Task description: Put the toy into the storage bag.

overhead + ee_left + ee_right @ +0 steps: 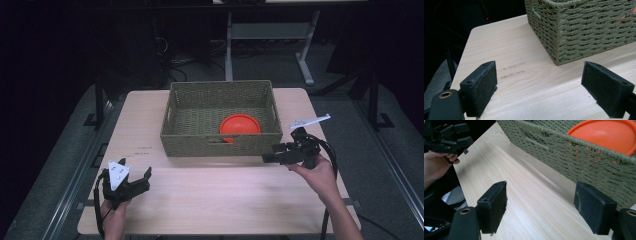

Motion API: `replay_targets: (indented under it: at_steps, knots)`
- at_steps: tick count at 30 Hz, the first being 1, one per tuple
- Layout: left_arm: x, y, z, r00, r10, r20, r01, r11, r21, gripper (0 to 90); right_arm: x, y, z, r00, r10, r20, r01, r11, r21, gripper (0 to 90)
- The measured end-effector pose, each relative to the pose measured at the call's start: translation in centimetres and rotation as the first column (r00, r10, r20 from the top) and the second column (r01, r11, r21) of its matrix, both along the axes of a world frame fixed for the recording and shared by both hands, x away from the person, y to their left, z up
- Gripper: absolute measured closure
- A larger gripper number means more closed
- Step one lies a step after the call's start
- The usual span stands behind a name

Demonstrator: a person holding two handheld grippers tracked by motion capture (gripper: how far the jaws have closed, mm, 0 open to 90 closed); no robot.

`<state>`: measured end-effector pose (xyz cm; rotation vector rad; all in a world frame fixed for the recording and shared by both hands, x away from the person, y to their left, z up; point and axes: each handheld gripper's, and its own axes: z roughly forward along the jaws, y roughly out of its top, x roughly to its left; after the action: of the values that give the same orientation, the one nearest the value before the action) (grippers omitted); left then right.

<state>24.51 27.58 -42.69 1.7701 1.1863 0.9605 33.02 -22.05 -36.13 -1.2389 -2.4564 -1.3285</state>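
The right hand-held gripper point(267, 157) is being held with its jaws spread wide and nothing between them, just outside the near wall of the woven basket point(172, 107). The left hand-held gripper point(142, 179), likewise wide and empty, is being kept over the counter point(225, 195) at about 7 o'clock from the basket. An orange disc point(240, 125) is lying inside the basket at its 5 o'clock corner. If the disc is being sought, the rim is best cleared from above first.

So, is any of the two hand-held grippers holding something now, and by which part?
Nothing is held. The left hand-held gripper and the right hand-held gripper both have open jaws with only bare table between them. The orange plate lies in the basket, untouched.
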Motion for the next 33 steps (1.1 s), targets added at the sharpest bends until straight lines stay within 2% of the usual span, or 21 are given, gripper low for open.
replay_targets:
  at_steps: [5,19,22,28,31,33]
  knots:
    - [0.0,-0.1,0.0,1.0000,-0.001,0.005,0.001,1.0000,-0.003,12.7,-0.4,-0.3,-0.3,1.0000,-0.002,0.001,0.002,1.000,-0.001,25.9]
    - [0.0,-0.2,-0.1,1.0000,-0.004,0.005,0.004,1.0000,-0.003,12.7,-1.8,-2.3,-2.8,0.9979,-0.035,-0.054,0.035,0.999,-0.003,25.6]
    - [0.0,-0.2,-0.1,1.0000,-0.004,0.003,0.004,1.0000,-0.003,12.7,-2.1,-2.6,-3.0,0.9978,-0.040,-0.054,0.040,0.999,0.002,25.7]
    - [0.0,-0.2,-0.1,0.9999,-0.010,-0.003,0.010,0.9999,0.002,12.7,-2.7,-2.7,-4.2,0.9971,-0.023,-0.072,0.022,1.000,-0.013,25.6]
    - [0.0,-0.3,-0.1,0.9999,-0.013,-0.002,0.013,0.9999,-0.001,12.7,-3.4,-2.8,-4.8,0.9979,-0.002,-0.064,0.003,1.000,0.009,23.8]
    - [0.0,-0.3,-0.1,0.9999,-0.014,-0.003,0.014,0.9999,-0.001,12.7,-4.4,-3.0,-5.4,0.9997,0.003,-0.025,-0.002,0.999,0.048,23.7]
